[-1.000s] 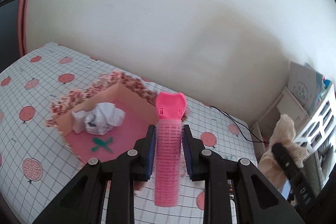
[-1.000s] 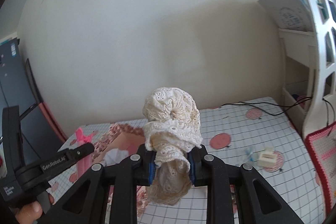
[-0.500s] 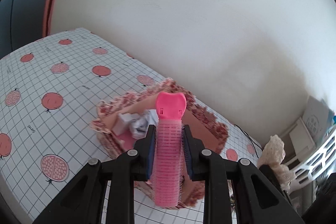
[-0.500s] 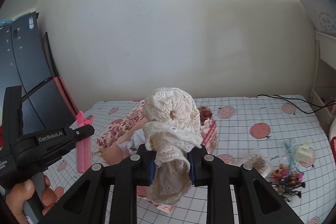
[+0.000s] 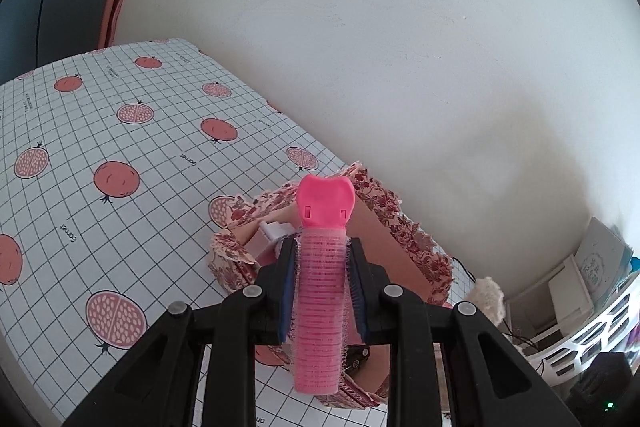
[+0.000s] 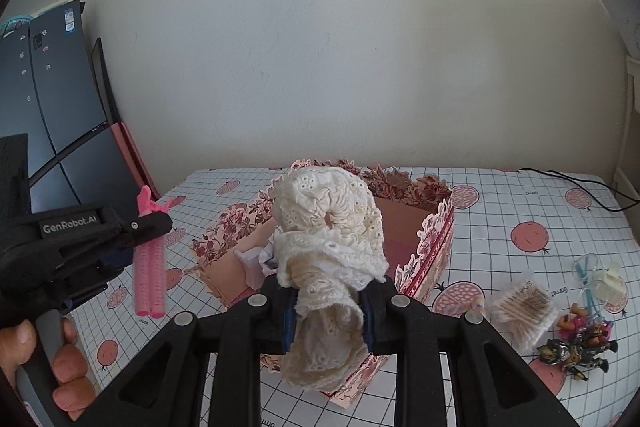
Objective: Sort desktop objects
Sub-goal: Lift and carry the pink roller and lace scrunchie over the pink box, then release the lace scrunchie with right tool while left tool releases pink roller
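Both 2 grippers now over the floral box [image 6: 436, 239]: left gripper [image 5: 322, 291] clamps pink hair roller [image 5: 320, 311], right gripper [image 6: 328, 311] clamps lace scrunchie [image 6: 332, 227], probably drop next.

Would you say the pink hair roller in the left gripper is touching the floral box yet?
Apart. The right wrist view shows the pink hair roller hanging from the left gripper, with bare tablecloth between it and the floral box.

Black plastic gripper frames with silver screws, blue-edged fingers [image 5: 287, 291], a white, partly blurred "GenRobot.AI" marking.
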`<state>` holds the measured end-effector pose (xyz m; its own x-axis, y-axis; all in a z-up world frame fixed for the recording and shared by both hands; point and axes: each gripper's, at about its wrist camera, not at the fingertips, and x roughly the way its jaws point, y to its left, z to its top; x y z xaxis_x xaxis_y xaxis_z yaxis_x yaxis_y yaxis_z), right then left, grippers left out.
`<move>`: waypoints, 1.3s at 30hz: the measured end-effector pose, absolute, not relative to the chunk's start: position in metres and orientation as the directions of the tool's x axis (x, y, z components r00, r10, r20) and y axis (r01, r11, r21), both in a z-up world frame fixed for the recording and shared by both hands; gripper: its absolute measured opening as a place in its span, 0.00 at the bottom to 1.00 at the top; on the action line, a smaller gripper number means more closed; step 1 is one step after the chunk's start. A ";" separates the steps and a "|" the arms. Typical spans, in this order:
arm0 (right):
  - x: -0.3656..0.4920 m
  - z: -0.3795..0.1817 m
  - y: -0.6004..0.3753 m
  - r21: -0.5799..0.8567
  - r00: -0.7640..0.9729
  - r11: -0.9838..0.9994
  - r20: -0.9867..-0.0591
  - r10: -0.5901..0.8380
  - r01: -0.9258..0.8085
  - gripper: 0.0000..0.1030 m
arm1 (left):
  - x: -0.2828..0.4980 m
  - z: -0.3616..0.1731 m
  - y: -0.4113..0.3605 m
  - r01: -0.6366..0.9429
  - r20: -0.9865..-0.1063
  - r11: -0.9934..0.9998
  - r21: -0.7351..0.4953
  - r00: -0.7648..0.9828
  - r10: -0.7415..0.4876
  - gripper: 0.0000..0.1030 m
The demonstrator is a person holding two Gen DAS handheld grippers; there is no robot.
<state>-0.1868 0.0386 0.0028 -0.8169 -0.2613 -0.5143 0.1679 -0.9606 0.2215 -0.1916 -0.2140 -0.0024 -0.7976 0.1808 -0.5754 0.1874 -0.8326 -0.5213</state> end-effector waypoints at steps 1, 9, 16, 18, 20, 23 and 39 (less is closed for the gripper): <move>-0.187 0.002 0.038 0.221 -0.816 -0.961 -0.515 -0.262 0.168 0.26 | -0.192 -0.002 -0.212 0.179 -0.572 -0.834 -0.523 -0.799 0.187 0.25; -0.194 -0.002 0.037 0.222 -0.820 -0.957 -0.502 -0.275 0.185 0.27 | -0.199 0.001 -0.188 0.135 -0.569 -0.845 -0.517 -0.792 0.221 0.25; -0.195 -0.007 0.036 0.223 -0.813 -0.956 -0.509 -0.282 0.192 0.28 | -0.208 -0.008 -0.173 0.118 -0.592 -0.854 -0.507 -0.768 0.246 0.25; -0.196 -0.008 0.038 0.229 -0.813 -0.955 -0.509 -0.282 0.188 0.28 | -0.210 -0.012 -0.172 0.122 -0.598 -0.849 -0.514 -0.761 0.253 0.25; -0.196 -0.007 0.040 0.238 -0.814 -0.954 -0.508 -0.283 0.183 0.28 | -0.212 -0.016 -0.172 0.126 -0.602 -0.844 -0.521 -0.755 0.258 0.25; -0.197 -0.008 0.043 0.260 -0.811 -0.949 -0.506 -0.293 0.181 0.28 | -0.214 -0.021 -0.171 0.127 -0.610 -0.843 -0.523 -0.746 0.266 0.25; -0.200 -0.013 0.047 0.305 -0.803 -0.936 -0.507 -0.314 0.174 0.55 | -0.221 -0.037 -0.164 0.147 -0.646 -0.833 -0.534 -0.707 0.289 0.25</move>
